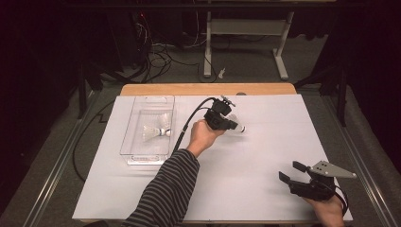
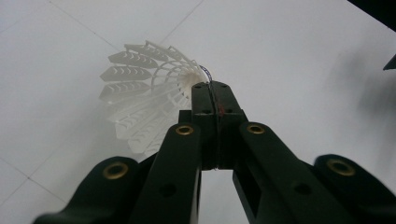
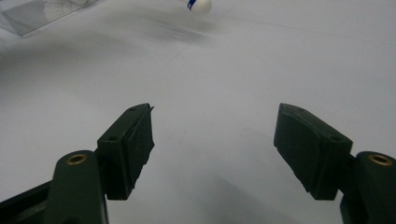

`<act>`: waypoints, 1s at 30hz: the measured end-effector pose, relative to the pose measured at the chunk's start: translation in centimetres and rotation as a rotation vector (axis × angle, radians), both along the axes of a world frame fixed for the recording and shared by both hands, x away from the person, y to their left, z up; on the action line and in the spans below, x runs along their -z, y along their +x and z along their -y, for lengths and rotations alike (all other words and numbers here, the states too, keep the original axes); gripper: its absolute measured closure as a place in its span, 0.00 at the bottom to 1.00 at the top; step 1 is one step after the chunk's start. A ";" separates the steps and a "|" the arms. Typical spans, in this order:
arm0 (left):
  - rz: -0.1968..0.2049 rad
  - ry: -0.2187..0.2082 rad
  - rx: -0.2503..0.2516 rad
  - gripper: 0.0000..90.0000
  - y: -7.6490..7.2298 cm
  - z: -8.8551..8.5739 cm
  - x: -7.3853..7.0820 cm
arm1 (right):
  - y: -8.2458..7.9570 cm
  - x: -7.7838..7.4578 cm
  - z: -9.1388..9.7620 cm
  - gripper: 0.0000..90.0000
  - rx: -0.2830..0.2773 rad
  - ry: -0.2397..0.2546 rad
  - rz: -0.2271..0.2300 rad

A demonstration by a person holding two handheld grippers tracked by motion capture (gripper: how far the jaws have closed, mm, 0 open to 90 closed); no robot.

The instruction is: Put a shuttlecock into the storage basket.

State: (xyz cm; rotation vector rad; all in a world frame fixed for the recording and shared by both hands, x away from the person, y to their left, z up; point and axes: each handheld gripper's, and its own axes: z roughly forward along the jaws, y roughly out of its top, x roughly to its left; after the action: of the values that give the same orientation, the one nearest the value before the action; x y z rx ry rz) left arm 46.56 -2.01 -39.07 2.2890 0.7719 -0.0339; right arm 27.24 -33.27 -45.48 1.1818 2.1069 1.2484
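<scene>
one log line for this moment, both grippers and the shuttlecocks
left gripper: shut on shuttlecock | right gripper: open, nothing between | second shuttlecock: in clear tray

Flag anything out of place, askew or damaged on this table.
Nothing looks damaged or spilled. One shuttlecock lies on its side in the clear tray; the other shuttlecock is pinched by the left gripper just above the white sheet.

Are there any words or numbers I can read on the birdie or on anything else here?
No readable text anywhere.
Held shuttlecock: a blue band round its cork, with no letters that can be made out.
Shuttlecock in the clear box: too small to read.
Left gripper and right gripper: plain black, no labels.
</scene>
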 end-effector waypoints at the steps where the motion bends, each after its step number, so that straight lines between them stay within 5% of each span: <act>1: 0.001 0.000 -0.002 1.00 -0.1 -0.1 0.0 | 0.0 0.0 0.0 0.32 0.000 0.000 0.000; 30: 0.025 -0.018 -0.015 1.00 -1.6 -2.3 -1.4 | 0.0 0.0 -0.1 0.32 0.001 0.001 -0.001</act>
State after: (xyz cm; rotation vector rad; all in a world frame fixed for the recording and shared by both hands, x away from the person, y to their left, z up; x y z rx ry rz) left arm 44.94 0.32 -37.65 2.2619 0.7729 -0.0058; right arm 27.20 -33.22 -45.47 1.1836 2.1069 1.2488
